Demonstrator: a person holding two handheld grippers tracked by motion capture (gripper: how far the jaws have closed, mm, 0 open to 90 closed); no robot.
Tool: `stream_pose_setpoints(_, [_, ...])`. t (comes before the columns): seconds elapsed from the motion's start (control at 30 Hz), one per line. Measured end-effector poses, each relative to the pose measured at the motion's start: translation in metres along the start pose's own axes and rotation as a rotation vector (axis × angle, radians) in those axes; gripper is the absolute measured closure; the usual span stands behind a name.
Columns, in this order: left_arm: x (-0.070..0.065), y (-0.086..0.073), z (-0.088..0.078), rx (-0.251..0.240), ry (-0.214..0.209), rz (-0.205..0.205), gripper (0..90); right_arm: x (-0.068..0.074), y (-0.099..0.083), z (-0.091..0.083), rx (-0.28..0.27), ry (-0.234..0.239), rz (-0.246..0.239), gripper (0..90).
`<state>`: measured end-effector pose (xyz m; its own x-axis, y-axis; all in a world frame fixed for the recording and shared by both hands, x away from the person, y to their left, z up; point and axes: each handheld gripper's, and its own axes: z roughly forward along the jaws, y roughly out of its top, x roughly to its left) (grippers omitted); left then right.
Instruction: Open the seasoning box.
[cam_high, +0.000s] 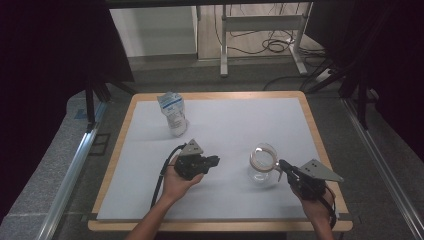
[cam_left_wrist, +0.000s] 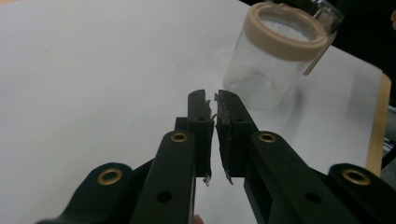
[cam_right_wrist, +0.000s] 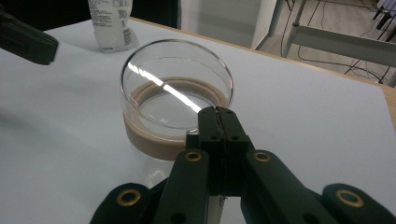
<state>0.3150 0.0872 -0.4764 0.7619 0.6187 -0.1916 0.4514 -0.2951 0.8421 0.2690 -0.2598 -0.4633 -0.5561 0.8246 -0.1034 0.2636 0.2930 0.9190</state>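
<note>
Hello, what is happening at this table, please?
A person works with a gripper in each hand. The right gripper is shut on the rim of a glass jar with a beige collar. The left gripper, nearly shut and holding nothing, points toward the jar. A white pouch stands farther back.

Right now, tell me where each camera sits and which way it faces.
High view: above the person's side, facing forward and down on the table; both forearms, left hand-held gripper, right hand-held gripper.
Left gripper view: on the left hand-held gripper, looking along its nearly shut, empty jaws at the jar.
Right gripper view: on the right hand-held gripper, facing the jar's glass lid; pouch behind.
Shared: all show the jar.
</note>
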Motion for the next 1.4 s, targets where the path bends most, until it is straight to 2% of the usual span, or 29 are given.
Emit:
stream_pose_setpoints(0.07, [-0.004,0.010,0.013,-0.005,-0.008,0.005,84.1,0.000,0.000,0.000,0.000,0.000,0.000,90.0])
stream_pose_setpoints(0.1, [-0.004,0.010,0.013,-0.005,-0.008,0.005,84.3,0.000,0.000,0.000,0.000,0.000,0.000,90.0])
stream_pose_setpoints(0.13, [-0.007,0.018,0.021,-0.007,-0.022,0.004,84.6,0.000,0.000,0.000,-0.001,-0.001,0.002,90.0])
stream_pose_setpoints(0.17, [-0.007,0.018,0.021,-0.007,-0.022,0.004,84.9,0.000,0.000,0.000,-0.001,-0.001,0.002,90.0])
stream_pose_setpoints(0.3, [-0.012,0.031,0.039,0.000,-0.042,0.002,86.3,0.000,0.000,0.000,-0.002,0.000,0.004,90.0])
stream_pose_setpoints(0.47, [-0.018,0.037,0.056,0.009,-0.079,-0.001,88.5,0.000,-0.001,-0.001,0.000,-0.003,0.001,90.0])
stream_pose_setpoints(0.7, [-0.030,0.048,0.065,-0.003,-0.112,0.008,88.9,0.000,-0.001,-0.001,0.001,-0.005,-0.004,90.0])
stream_pose_setpoints(0.8, [-0.033,0.052,0.065,-0.006,-0.101,0.017,89.6,0.000,-0.001,-0.001,0.002,-0.007,-0.001,90.0])
stream_pose_setpoints(1.1, [-0.031,0.051,0.066,-0.007,-0.107,0.004,89.4,-0.001,-0.002,-0.001,-0.001,-0.006,0.004,90.0])
stream_pose_setpoints(1.27, [-0.026,0.044,0.070,0.019,-0.109,0.001,88.9,0.000,-0.002,-0.001,-0.001,-0.003,0.005,90.0])
stream_pose_setpoints(1.4, [-0.028,0.045,0.072,0.019,-0.112,0.000,88.9,-0.001,-0.002,-0.001,-0.001,-0.002,0.005,90.0])
